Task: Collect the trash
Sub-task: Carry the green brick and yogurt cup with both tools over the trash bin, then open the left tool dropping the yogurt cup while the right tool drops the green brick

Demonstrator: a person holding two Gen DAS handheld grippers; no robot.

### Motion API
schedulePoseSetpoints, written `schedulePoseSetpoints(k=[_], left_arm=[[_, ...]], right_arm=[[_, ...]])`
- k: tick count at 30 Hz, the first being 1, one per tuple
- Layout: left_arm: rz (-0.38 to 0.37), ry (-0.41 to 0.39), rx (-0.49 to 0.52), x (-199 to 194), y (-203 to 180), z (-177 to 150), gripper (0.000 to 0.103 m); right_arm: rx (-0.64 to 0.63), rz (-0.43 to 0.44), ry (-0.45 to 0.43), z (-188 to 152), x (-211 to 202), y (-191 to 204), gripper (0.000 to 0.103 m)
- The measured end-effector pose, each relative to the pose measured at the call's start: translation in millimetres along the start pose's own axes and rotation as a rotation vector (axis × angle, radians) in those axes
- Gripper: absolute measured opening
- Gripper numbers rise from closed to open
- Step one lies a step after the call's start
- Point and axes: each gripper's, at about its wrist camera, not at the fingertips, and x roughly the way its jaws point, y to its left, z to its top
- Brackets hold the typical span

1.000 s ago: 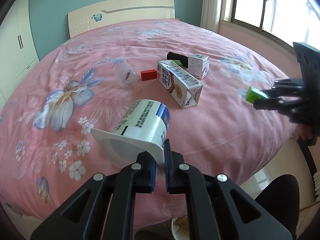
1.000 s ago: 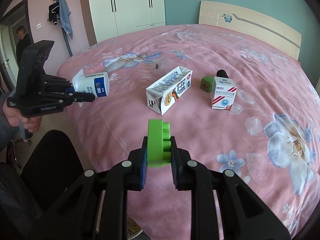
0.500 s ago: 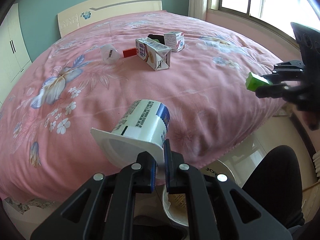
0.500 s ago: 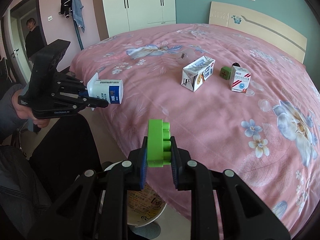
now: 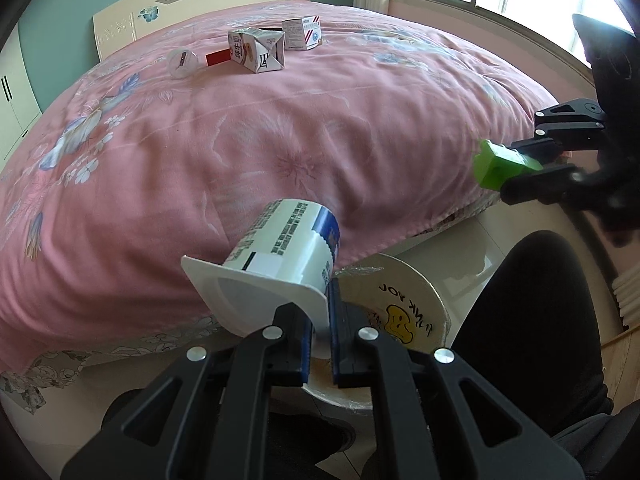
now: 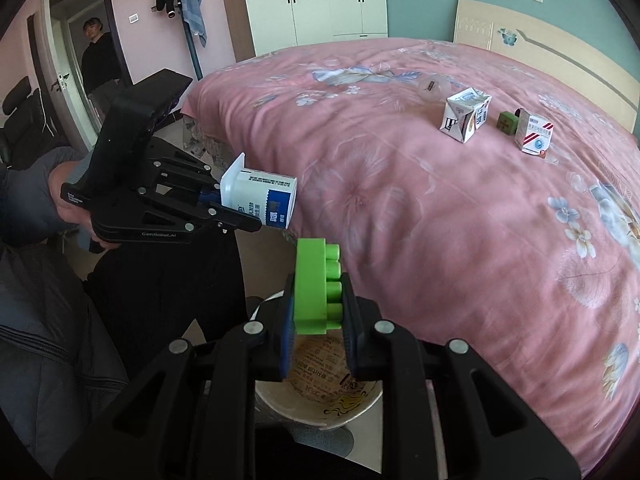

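Note:
My left gripper (image 5: 320,320) is shut on the rim of a white yogurt cup with a blue label (image 5: 286,244), seen from the side as the cup (image 6: 262,200) in the right wrist view. My right gripper (image 6: 316,312) is shut on a green toy brick (image 6: 318,286), which also shows as the brick (image 5: 502,164) at the right of the left wrist view. Both hang past the bed's foot edge, over a round paper bin (image 5: 404,304) on the floor, whose rim (image 6: 360,404) lies just below the brick. On the pink bed (image 5: 240,140) lie a milk carton (image 5: 256,50) and a small box (image 5: 301,34).
A clear plastic cup (image 5: 182,63) and a red block (image 5: 218,57) lie near the carton, with a dark green cube (image 6: 507,122) by the box. A person stands in the doorway (image 6: 98,60). The holder's dark trouser legs (image 5: 532,320) flank the bin. Wardrobes and a window line the walls.
Both grippers have drawn back from the bed and sunk toward the floor; the bin has come into view beneath them. Each keeps its hold, and the items on the bed look farther away.

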Motion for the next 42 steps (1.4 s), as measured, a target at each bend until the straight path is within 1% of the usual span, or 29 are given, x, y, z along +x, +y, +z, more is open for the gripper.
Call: schedulePoseSetpoints(k=[9, 20, 30, 38, 42], left_arm=[[-0.038, 0.061, 0.006, 14.8, -17.9, -26.5, 0.009], [-0.081, 0.189, 0.001, 57.8, -29.5, -57.6, 0.009], [-0.110, 0.284, -0.004, 97.5, -32.5, -72.5, 0.009], [-0.135, 0.348, -0.028, 127.0, -27.8, -77.6, 0.009], [-0.152, 0.376, -0.047, 139.4, -25.5, -77.1, 0.009]], right_arm=[[0.015, 0.050, 0.053, -22.0, 25.6, 15.5, 0.021], [0.065, 0.101, 0.132, -50.7, 62.7, 18.8, 0.021], [0.101, 0.128, 0.214, -60.6, 105.7, 13.3, 0.021], [0.132, 0.153, 0.268, -62.8, 140.8, 6.2, 0.021], [0.155, 0.159, 0.287, -65.2, 151.2, 0.2, 0.021]])
